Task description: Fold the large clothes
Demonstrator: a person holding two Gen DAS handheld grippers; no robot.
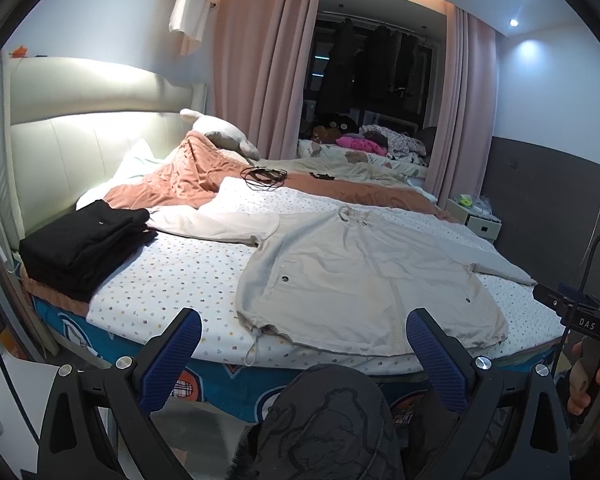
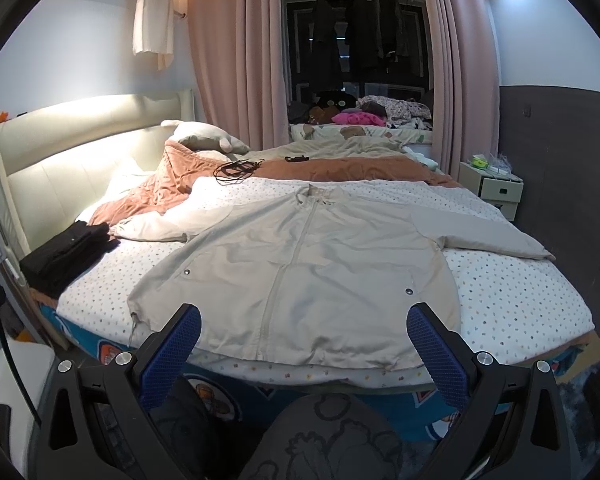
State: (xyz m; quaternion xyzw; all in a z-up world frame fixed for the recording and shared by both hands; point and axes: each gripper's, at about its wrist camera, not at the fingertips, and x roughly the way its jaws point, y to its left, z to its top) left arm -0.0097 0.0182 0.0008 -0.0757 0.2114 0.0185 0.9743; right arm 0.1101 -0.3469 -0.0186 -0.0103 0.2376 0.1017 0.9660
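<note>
A large beige zip jacket (image 1: 364, 280) lies flat and front up on the dotted bedsheet (image 1: 172, 280), sleeves spread to both sides. It fills the middle of the right wrist view (image 2: 300, 268). My left gripper (image 1: 303, 320) is open and empty, held just short of the jacket's hem at the bed's near edge. My right gripper (image 2: 303, 318) is open and empty, also near the hem. The right gripper's body shows at the right edge of the left wrist view (image 1: 588, 320).
A stack of folded black clothes (image 1: 84, 244) sits at the bed's left (image 2: 64, 252). A rumpled orange blanket (image 1: 188, 180), pillow (image 1: 224, 134) and black cords (image 1: 262, 176) lie behind. A nightstand (image 2: 496, 188) stands at the right. My knees are below the grippers.
</note>
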